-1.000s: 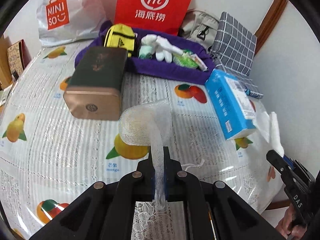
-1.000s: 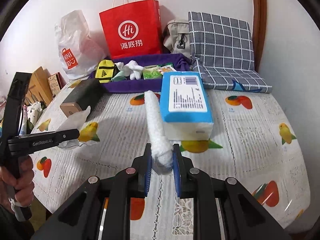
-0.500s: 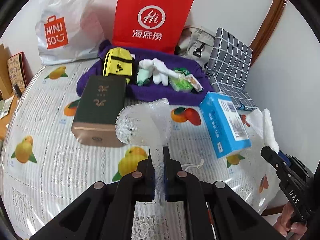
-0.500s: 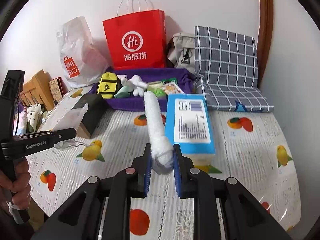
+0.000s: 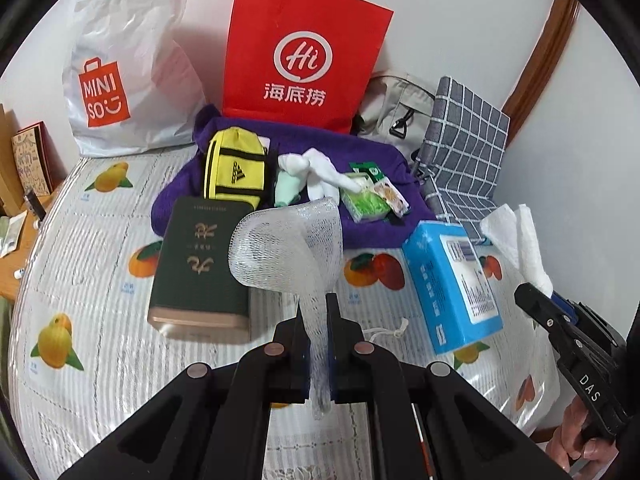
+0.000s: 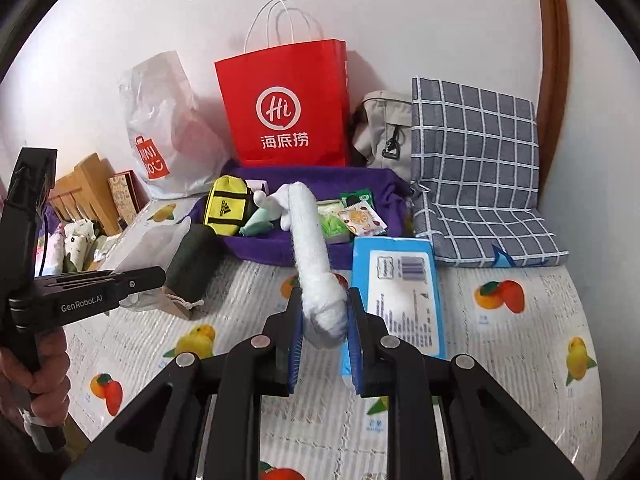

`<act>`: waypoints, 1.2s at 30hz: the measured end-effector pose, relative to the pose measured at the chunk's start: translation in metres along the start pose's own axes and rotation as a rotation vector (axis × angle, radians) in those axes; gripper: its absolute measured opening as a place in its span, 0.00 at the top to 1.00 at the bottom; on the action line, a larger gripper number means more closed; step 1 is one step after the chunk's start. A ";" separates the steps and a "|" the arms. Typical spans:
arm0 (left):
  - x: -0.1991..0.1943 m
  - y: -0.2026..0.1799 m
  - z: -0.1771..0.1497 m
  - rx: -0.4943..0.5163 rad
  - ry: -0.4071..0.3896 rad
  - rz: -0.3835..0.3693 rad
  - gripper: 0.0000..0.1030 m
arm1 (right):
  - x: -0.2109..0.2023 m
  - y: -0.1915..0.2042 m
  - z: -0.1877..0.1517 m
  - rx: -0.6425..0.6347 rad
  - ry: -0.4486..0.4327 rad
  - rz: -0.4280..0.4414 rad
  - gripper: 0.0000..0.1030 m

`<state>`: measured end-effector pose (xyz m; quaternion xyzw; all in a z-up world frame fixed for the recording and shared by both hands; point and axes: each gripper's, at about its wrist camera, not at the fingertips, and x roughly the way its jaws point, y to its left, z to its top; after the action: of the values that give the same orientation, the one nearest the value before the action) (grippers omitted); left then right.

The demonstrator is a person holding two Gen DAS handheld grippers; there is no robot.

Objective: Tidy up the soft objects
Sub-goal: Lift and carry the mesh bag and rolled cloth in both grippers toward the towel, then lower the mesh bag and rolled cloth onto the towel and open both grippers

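Both views are bright and evenly lit by soft, diffuse light — shadows are faint, the clearest a pale one on the wall beside the red paper bag (image 6: 285, 106). The glossy tablecloth (image 5: 100, 360) shows mild sheen. Strong fisheye bending curves the edges, with black vignette corners — focus is sharp throughout.

green box (image 5: 199, 264): right edge hidden behind mesh net (image 5: 288, 252)
blue tissue pack (image 6: 400, 300): near-left corner behind right gripper (image 6: 324, 332)
beige bag (image 6: 384, 136): mostly hidden by red bag (image 6: 284, 108) and checked cushion (image 6: 476, 152)
tissue pack print: too small to read
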<state>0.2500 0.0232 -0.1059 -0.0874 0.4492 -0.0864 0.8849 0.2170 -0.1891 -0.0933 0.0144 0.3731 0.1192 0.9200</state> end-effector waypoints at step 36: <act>0.035 0.008 0.125 0.012 -0.093 0.029 0.94 | 0.093 -0.014 0.126 0.001 -0.027 0.054 0.79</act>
<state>0.3720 0.0321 -0.0623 -0.0796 0.4083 -0.0722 0.9065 0.3714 -0.1737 -0.0681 0.0263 0.3603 0.1437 0.9213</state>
